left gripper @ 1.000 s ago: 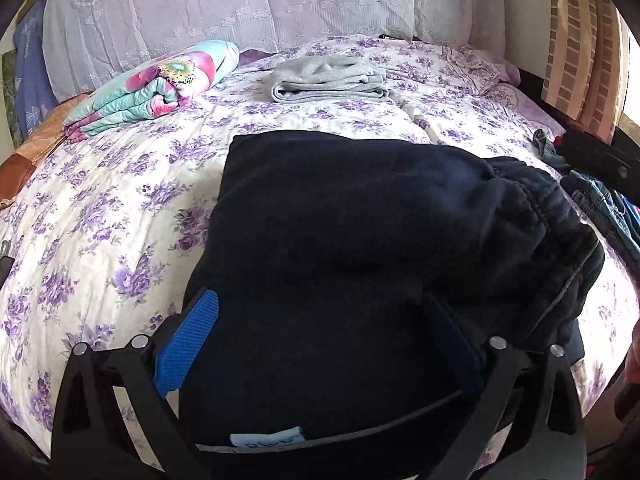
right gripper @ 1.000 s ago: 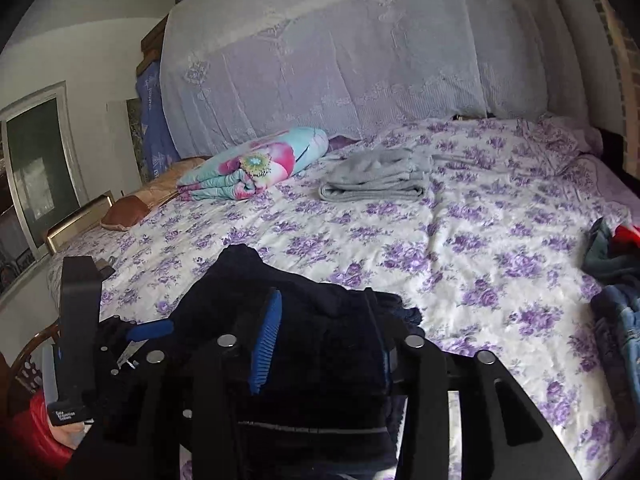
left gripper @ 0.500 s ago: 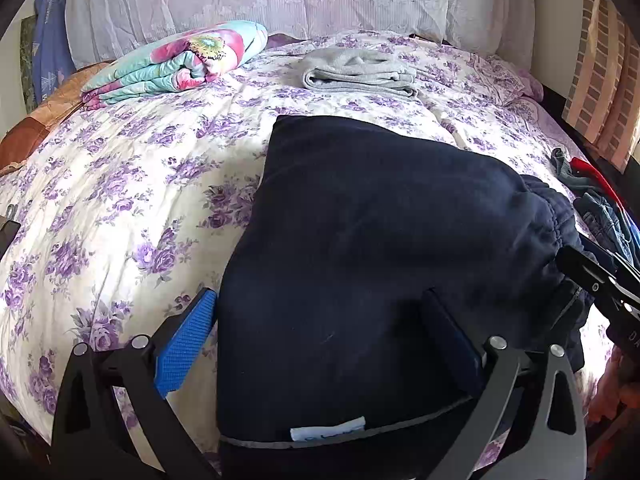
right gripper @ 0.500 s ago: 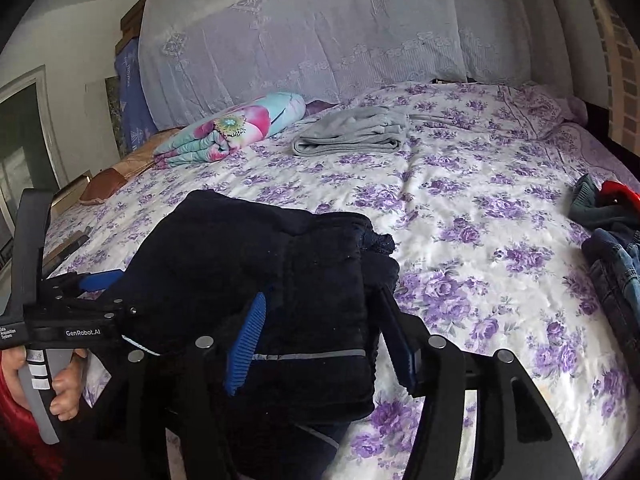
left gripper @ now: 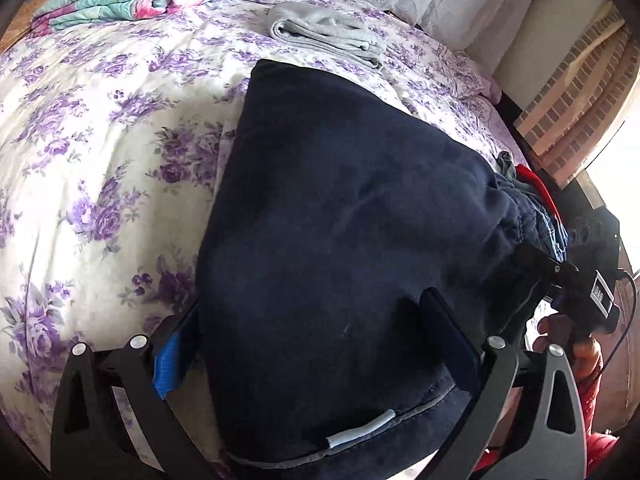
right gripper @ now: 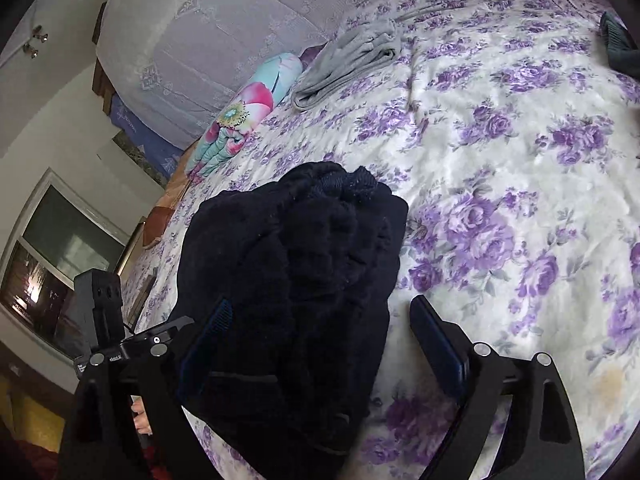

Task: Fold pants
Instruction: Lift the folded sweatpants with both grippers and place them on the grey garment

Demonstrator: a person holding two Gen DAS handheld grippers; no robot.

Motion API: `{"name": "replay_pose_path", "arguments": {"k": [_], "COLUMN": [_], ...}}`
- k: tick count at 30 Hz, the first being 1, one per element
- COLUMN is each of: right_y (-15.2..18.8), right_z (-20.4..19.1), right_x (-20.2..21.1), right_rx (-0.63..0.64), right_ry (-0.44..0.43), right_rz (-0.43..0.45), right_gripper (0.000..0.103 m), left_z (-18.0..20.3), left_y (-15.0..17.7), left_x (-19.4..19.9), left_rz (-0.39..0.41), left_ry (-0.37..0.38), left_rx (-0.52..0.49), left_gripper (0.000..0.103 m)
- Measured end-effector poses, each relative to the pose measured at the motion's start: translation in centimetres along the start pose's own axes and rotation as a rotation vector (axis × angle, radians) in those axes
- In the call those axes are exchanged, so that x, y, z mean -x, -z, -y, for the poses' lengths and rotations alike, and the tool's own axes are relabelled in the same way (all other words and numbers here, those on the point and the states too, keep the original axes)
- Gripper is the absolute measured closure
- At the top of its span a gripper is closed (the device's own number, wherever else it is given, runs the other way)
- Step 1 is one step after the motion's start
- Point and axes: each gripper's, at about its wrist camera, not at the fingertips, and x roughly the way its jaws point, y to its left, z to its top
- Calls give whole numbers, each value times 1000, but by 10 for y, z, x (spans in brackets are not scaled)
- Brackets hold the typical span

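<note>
My right gripper [right gripper: 320, 344] has just been opening, its 2 pads now clear of the navy pants [right gripper: 296, 280], so the folded bundle settles on the bed [right gripper: 520, 160]. My left gripper [left gripper: 320, 344] straddles the hem end; I cannot tell whether it presses.

Soft daylight, right-edge window glare, fisheye-bent dark corners, slight blur.
</note>
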Motion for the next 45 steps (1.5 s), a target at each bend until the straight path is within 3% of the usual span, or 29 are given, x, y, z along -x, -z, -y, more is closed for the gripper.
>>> {"name": "replay_pose_path", "arguments": {"k": [3, 5, 6, 7, 11, 15, 20, 25, 31, 35, 39, 41, 42, 43, 45], "right_y": [-1, -1, -1, 1, 2, -23, -85, -186, -305, -360, -393, -394, -389, -386, -400], "right_z": [-6, -11, -12, -16, -45, -70, -91, -93, -86, -50, 3, 38, 52, 65, 65], "right_x": [-13, -18, -17, -15, 5, 28, 40, 35, -26, -85, -162, -207, -224, -230, -222], "right_rx": [37, 57, 61, 79, 233, 307, 369, 350, 364, 293, 211, 150, 139, 109, 99], "right_ry": [8, 31, 43, 61, 121, 82, 108, 124, 171, 184, 252, 345, 399, 376, 326], "right_rz": [-11, -15, -8, 2, 73, 134, 244, 371, 488, 544, 504, 445, 428, 427, 380], "right_gripper": [9, 22, 35, 41, 56, 62, 63, 63, 63, 63, 63, 59, 52, 47, 43], "left_z": [1, 4, 6, 10, 23, 20, 49, 67, 79, 56, 33, 13, 1, -10, -14], "left_y": [-4, -6, -6, -6, -10, -33, -97, -209, -342, -401, -436, -441, -438, -434, -417], "left_x": [-7, -9, -7, -3, 24, 41, 61, 56, 13, -41, -124, -175, -197, -216, -223], "left_rz": [-7, -3, 6, 23, 91, 120, 251, 335, 439, 450, 411, 338, 302, 283, 399], "left_ry": [22, 6, -7, -32, -131, -57, -86, -78, -203, -200, -251, -282, -309, -328, -365], "left_rx": [-16, -20, -14, -17, -78, -50, -134, -133, -147, -74, -35, 0, 26, 47, 31], "left_gripper": [5, 5, 12, 18, 64, 86, 86, 86, 86, 86, 86, 85, 79, 69, 46]}}
